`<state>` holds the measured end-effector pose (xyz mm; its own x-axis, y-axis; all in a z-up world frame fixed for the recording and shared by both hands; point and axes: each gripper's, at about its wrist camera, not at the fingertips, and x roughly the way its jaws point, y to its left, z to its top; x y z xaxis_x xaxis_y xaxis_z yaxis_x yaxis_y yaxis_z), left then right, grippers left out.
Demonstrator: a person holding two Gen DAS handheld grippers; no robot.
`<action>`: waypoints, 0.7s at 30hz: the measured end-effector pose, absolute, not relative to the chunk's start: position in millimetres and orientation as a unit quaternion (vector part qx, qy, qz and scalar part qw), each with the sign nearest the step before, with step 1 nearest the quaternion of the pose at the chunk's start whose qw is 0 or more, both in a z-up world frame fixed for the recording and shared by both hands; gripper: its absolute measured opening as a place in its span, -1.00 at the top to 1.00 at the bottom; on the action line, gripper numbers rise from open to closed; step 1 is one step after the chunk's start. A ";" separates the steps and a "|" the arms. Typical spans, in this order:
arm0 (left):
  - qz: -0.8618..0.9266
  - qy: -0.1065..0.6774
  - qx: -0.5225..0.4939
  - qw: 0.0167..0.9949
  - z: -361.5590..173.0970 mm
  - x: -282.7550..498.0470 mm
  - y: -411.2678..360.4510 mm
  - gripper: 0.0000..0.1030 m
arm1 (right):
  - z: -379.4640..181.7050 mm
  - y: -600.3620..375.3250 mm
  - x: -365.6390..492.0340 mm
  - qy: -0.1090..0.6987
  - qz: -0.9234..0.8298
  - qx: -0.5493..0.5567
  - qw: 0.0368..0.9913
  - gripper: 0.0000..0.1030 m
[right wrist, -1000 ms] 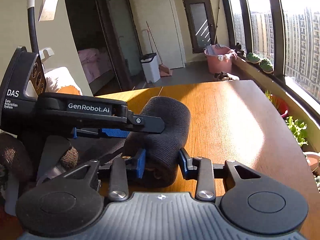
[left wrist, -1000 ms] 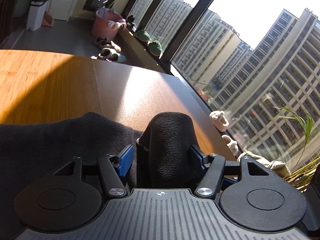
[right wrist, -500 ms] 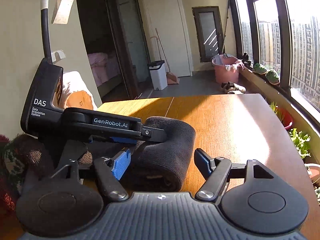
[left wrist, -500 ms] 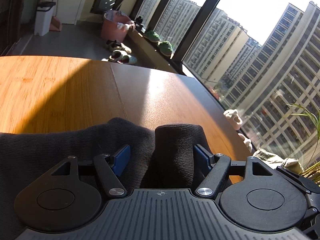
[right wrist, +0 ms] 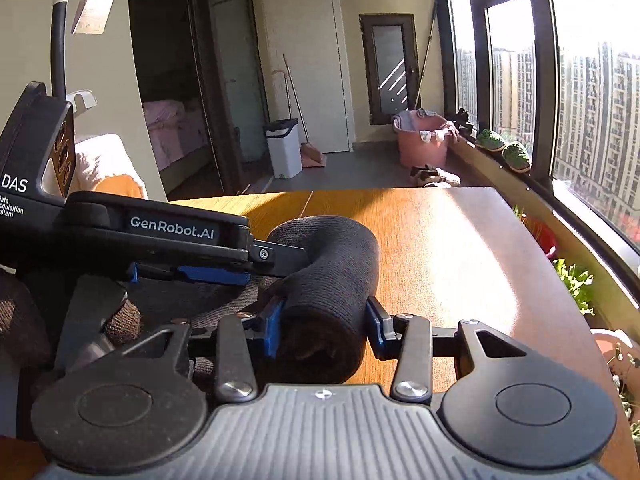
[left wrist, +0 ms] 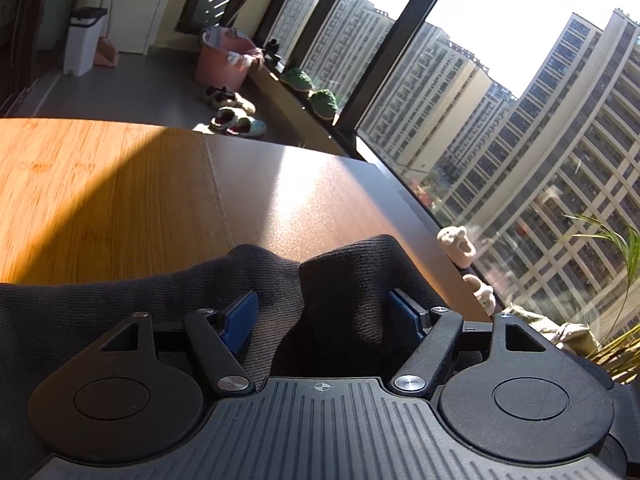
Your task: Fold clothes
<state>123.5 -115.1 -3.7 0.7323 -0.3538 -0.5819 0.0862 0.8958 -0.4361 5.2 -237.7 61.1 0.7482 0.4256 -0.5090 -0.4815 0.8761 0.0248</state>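
A black knit garment (left wrist: 352, 280) lies on the wooden table (left wrist: 120, 200), its edge rolled into a thick tube (right wrist: 336, 248). My left gripper (left wrist: 322, 312) has two bunched folds of this cloth filling the gap between its blue pads, which touch the fabric on both sides. In the right wrist view the left gripper (right wrist: 280, 258) comes in from the left over the roll. My right gripper (right wrist: 325, 320) straddles the near end of the roll, its jaws closing, with both pads against the cloth.
The table's right edge (right wrist: 560, 320) runs along a window ledge with potted plants (right wrist: 576, 280) and plush toys (left wrist: 456, 244). Beyond the far edge are a pink tub (right wrist: 420, 144), a white bin (right wrist: 284, 148) and shoes (left wrist: 232, 112). A knitted sleeve (right wrist: 20, 320) shows at the left.
The right jaws opened off the roll's end, then came back in against it. The left jaws widened and now hold a second fold of cloth beside the roll.
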 end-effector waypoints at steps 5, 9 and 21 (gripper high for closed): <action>-0.118 0.327 -0.202 0.916 7.5 111.3 -106.6 -0.56 | 62.3 -209.9 -6.4 0.235 0.234 -0.156 0.931 0.18; -0.123 0.306 -0.201 0.922 17.4 100.0 -103.2 -0.65 | 55.7 -181.9 -21.9 0.198 0.222 -0.241 0.924 0.15; -0.109 0.336 -0.182 0.918 -12.1 105.0 -103.6 -0.83 | 77.9 -236.2 -2.7 0.255 0.300 -0.015 0.919 -0.16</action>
